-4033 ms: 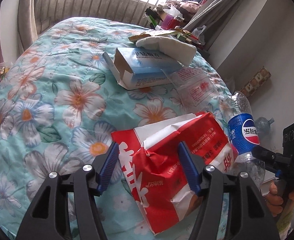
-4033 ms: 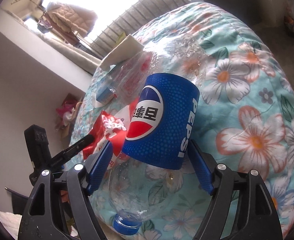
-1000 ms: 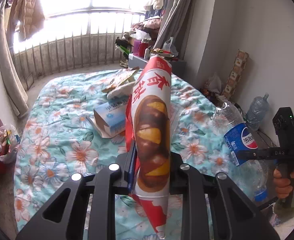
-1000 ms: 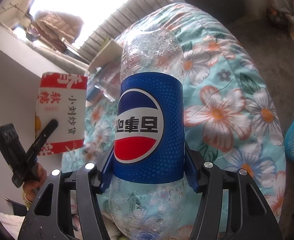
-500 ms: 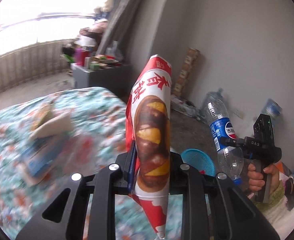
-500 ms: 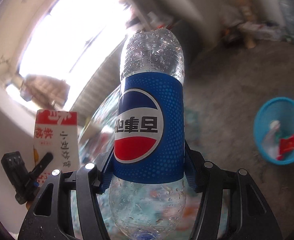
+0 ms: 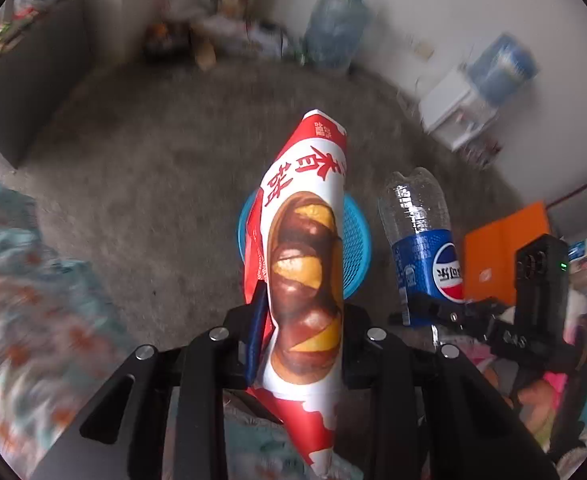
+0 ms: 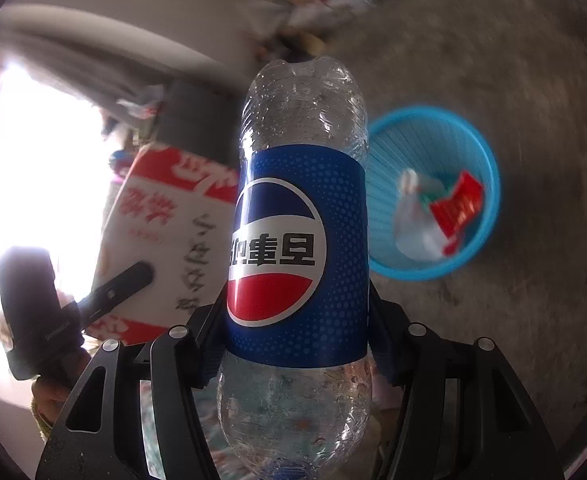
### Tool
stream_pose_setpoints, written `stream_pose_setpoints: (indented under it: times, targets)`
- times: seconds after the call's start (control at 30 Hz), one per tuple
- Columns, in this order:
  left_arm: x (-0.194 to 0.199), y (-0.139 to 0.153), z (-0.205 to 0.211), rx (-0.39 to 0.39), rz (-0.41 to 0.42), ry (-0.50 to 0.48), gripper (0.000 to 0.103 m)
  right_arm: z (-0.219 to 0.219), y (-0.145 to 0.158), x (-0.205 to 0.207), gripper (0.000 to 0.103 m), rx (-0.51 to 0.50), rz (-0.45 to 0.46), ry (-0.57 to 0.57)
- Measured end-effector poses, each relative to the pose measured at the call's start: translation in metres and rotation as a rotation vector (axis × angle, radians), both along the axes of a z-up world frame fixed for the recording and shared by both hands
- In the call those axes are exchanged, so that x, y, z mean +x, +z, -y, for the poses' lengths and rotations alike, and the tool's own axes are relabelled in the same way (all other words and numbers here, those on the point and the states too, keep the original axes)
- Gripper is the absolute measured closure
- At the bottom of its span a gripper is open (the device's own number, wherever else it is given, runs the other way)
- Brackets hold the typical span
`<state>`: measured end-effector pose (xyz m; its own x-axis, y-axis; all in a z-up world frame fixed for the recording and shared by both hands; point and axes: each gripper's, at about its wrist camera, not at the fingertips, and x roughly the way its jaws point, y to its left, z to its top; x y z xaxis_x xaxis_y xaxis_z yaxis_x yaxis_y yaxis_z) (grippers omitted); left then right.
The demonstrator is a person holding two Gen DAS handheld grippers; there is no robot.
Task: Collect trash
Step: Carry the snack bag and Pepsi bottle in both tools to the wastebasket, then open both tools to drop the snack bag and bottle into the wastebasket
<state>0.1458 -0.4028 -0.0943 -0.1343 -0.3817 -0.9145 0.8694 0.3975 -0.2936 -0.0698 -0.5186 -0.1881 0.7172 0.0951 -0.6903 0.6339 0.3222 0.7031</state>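
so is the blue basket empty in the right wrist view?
No, the blue basket already holds a red wrapper and a clear plastic bag.

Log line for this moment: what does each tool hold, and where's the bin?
left tool: opening, snack bag between jaws | right tool: shut on Pepsi bottle | blue basket: on floor below, trash inside

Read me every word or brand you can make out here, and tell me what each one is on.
"百事可乐", upside down, on the bottle label.
"有甜", red, on the bag front.
"软糯", red, on the bag's back.
Black characters beside it: blurred, perhaps "小刘炒货".
Small print at the bag's top: too small.
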Motion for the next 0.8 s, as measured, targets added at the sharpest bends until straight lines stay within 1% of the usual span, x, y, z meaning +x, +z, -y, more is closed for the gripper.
stream_pose_setpoints:
  times: [0.07, 0.13, 0.2, 0.23, 0.27, 0.3, 0.33, 0.37, 0.4, 0.47, 0.5, 0.6, 0.67, 0.73, 0.8]
  targets:
    - [-0.002, -0.038, 0.037, 0.077, -0.007, -0.016, 0.075, 0.011, -0.028, 0.001, 0.047, 0.07, -0.036, -0.022]
    - [-0.003, -0.063, 0.064, 0.109, -0.029, -0.022, 0.074, 0.022, -0.047, 0.003, 0.046, 0.103, -0.045, -0.04]
    - [-0.002, -0.087, 0.09, 0.129, -0.077, -0.023, 0.063, 0.034, -0.061, 0.003, 0.043, 0.124, -0.051, -0.072]
    - [-0.003, -0.099, 0.101, 0.145, -0.098, -0.034, 0.043, 0.042, -0.069, 0.004, 0.043, 0.124, -0.057, -0.095]
    - [0.002, -0.11, 0.109, 0.165, -0.112, -0.04, 0.028, 0.048, -0.077, 0.005, 0.036, 0.128, -0.058, -0.11]
    - [0.004, -0.122, 0.116, 0.198, -0.114, -0.032, 0.027, 0.056, -0.089, 0.005, 0.03, 0.136, -0.07, -0.134]
    - [0.006, -0.132, 0.12, 0.217, -0.109, -0.008, 0.027, 0.061, -0.096, 0.004, 0.03, 0.138, -0.091, -0.155]
    - [0.006, -0.136, 0.12, 0.221, -0.113, 0.009, 0.027, 0.064, -0.102, 0.004, 0.03, 0.138, -0.105, -0.17]
    - [0.01, -0.14, 0.121, 0.219, -0.133, 0.038, 0.027, 0.065, -0.108, 0.003, 0.03, 0.14, -0.104, -0.18]
    - [0.016, -0.14, 0.118, 0.204, -0.164, 0.076, 0.027, 0.064, -0.111, -0.003, 0.03, 0.15, -0.087, -0.209]
    - [0.019, -0.134, 0.115, 0.182, -0.182, 0.088, 0.026, 0.061, -0.11, -0.005, 0.03, 0.148, -0.063, -0.213]
    - [0.022, -0.118, 0.105, 0.122, -0.169, 0.1, 0.026, 0.053, -0.103, -0.012, 0.03, 0.126, -0.058, -0.218]
    - [0.027, -0.103, 0.094, 0.087, -0.158, 0.115, 0.026, 0.05, -0.1, -0.015, 0.03, 0.123, -0.05, -0.219]
    - [0.03, -0.081, 0.087, 0.045, -0.154, 0.126, 0.026, 0.047, -0.091, -0.017, 0.03, 0.116, -0.044, -0.22]
    - [0.032, -0.052, 0.071, -0.007, -0.144, 0.141, 0.026, 0.042, -0.083, -0.018, 0.03, 0.102, -0.035, -0.217]
